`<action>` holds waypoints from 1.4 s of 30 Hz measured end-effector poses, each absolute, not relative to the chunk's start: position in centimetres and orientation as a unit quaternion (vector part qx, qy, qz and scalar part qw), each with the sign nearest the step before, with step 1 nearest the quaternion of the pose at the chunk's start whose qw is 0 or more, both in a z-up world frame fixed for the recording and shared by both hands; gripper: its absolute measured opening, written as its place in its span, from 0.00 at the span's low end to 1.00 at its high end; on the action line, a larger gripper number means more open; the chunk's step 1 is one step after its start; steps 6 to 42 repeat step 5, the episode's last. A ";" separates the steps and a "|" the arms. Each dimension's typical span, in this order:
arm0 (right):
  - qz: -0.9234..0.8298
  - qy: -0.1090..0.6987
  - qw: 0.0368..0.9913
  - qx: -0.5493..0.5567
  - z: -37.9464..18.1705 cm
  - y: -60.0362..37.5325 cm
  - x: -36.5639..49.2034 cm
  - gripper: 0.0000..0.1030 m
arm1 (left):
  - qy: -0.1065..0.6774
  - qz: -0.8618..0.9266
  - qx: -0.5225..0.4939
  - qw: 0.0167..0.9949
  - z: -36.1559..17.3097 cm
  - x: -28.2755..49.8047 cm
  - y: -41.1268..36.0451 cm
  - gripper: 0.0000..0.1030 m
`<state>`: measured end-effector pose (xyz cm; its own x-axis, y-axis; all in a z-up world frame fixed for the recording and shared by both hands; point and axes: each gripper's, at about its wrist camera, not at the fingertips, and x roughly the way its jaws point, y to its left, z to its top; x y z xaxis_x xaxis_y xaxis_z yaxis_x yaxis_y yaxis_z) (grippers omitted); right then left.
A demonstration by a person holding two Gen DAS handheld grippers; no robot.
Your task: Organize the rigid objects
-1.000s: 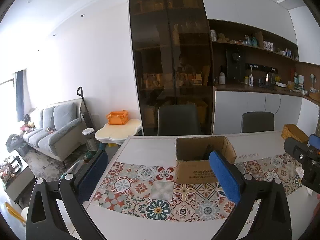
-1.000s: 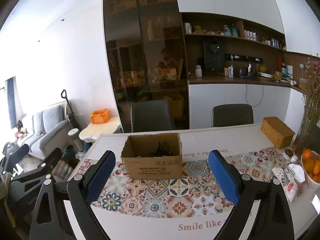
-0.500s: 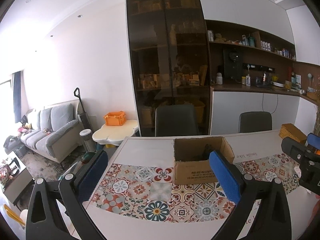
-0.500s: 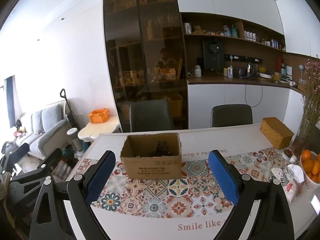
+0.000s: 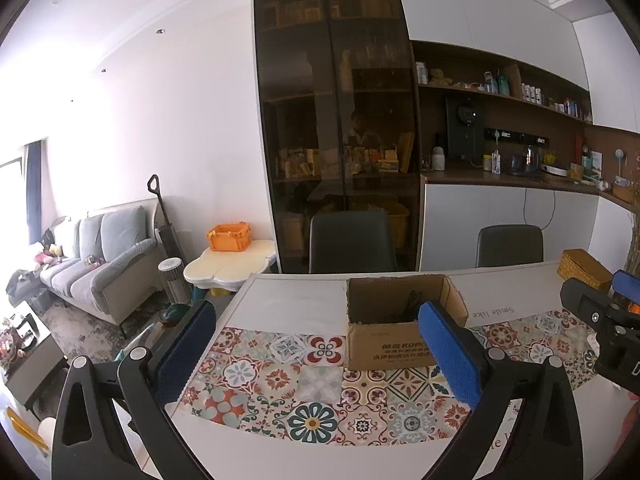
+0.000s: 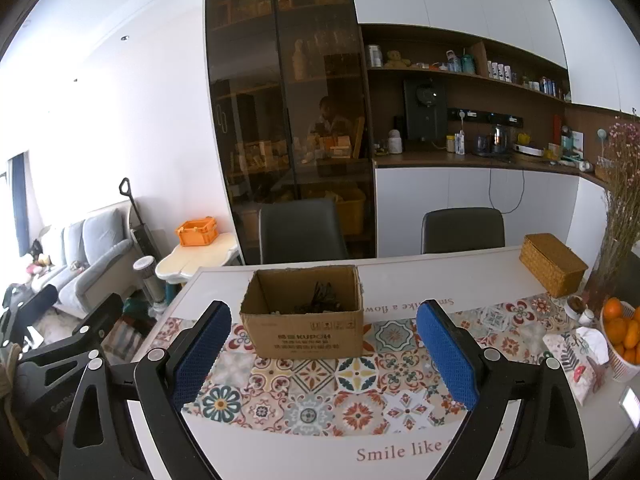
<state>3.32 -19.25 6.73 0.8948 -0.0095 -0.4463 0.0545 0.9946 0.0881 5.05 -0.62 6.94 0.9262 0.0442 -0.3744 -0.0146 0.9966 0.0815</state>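
Observation:
An open cardboard box [image 6: 304, 320] stands on the patterned table mat [image 6: 320, 392], with dark tangled items inside [image 6: 320, 300]. It also shows in the left wrist view [image 5: 392, 328]. My right gripper [image 6: 326, 350] is open and empty, held above the mat just in front of the box. My left gripper [image 5: 318, 352] is open and empty, to the left of the box, its right pad [image 5: 448, 356] overlapping the box front. The right gripper's body shows at the right edge of the left wrist view [image 5: 600, 328].
A wicker box [image 6: 552, 264] sits at the table's far right. A bowl of oranges [image 6: 624, 336], a tissue pack [image 6: 580, 356] and dried flowers [image 6: 620, 208] stand at the right. Two chairs [image 6: 300, 232] face the far edge. The table's left edge [image 6: 176, 300] drops to the floor.
Both views have shifted only slightly; the box sits a touch lower and nearer in the left wrist view. Both grippers stay open and empty.

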 end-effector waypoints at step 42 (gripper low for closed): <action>-0.016 0.229 0.972 0.050 6.6 -19.1 3.3 0.91 | 0.194 0.012 0.038 0.980 7.0 5.1 -0.7 1.00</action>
